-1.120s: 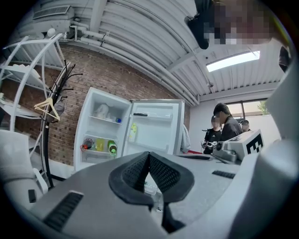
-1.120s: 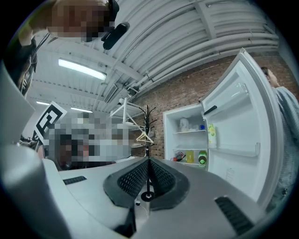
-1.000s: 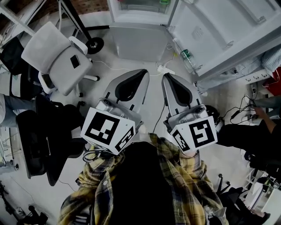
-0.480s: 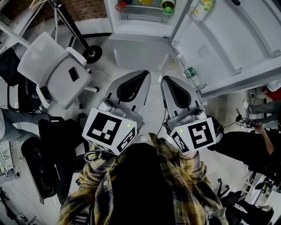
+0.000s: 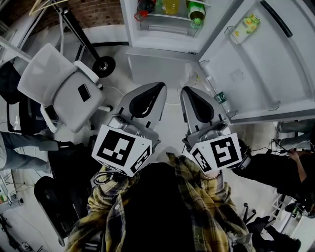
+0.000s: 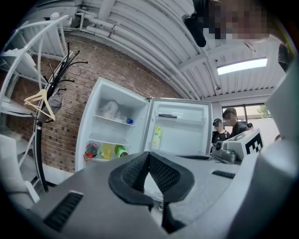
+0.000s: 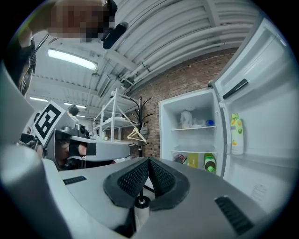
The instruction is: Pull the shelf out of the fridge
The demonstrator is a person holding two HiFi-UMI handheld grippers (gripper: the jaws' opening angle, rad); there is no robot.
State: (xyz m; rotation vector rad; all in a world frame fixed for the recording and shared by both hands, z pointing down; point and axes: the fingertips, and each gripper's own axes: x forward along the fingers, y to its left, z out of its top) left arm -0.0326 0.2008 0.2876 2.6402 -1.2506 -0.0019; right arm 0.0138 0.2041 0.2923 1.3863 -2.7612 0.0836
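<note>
The left hand-held gripper point(image 5: 158, 86) and the right hand-held gripper point(image 5: 184, 90) are both closed with nothing between the jaws. They are held side by side facing the open fridge point(image 5: 129, 19), well apart from it. The shelf point(image 5: 167, 30) sits inside the fridge, carrying bottles point(image 5: 171, 6).

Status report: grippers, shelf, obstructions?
Left gripper, right gripper shut, empty, short of the fridge. Door open, shelf seated inside, untouched. Office chair off left, no block seen.
</note>
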